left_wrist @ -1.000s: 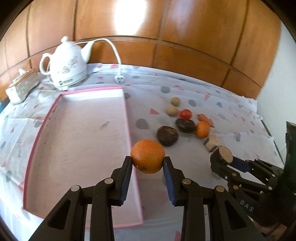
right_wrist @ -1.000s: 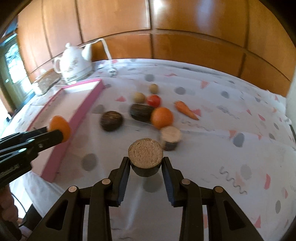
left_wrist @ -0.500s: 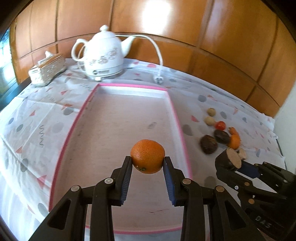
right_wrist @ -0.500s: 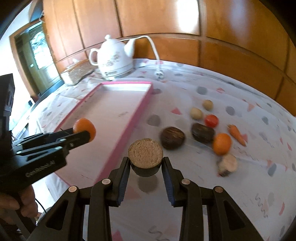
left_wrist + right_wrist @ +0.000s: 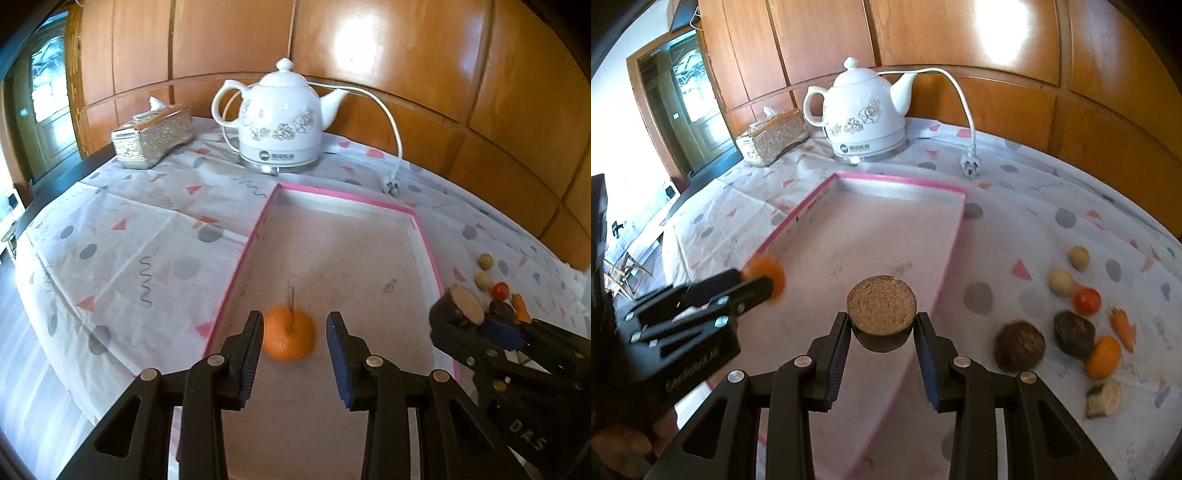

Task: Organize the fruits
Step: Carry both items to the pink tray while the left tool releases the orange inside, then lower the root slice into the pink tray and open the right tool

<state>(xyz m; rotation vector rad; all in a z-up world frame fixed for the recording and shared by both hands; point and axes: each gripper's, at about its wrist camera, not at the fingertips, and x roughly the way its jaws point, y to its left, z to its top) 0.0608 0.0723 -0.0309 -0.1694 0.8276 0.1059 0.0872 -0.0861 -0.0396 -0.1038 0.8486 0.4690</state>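
My left gripper (image 5: 294, 334) is open over the pink-rimmed tray (image 5: 428, 243). An orange (image 5: 289, 333) lies blurred between its jaws, touching only the left one, low over the tray floor. In the right wrist view the left gripper (image 5: 764, 280) and the orange (image 5: 764, 273) are at the tray's left side. My right gripper (image 5: 881, 332) is shut on a dark round fruit with a flat tan cut face (image 5: 882, 312), held above the tray's right rim (image 5: 945, 273). It also shows in the left wrist view (image 5: 461, 304).
A white electric kettle (image 5: 864, 118) with cord and plug (image 5: 968, 164) stands behind the tray, a tissue box (image 5: 772, 136) to its left. Loose pieces lie right of the tray: two dark fruits (image 5: 1019, 345), an orange (image 5: 1103, 356), a tomato (image 5: 1087, 300), a carrot (image 5: 1123, 326), two pale balls (image 5: 1061, 281).
The left gripper has opened and let go of the orange, which now drops or rests in the tray. Both grippers moved left and forward over the tray; the right still holds its fruit.
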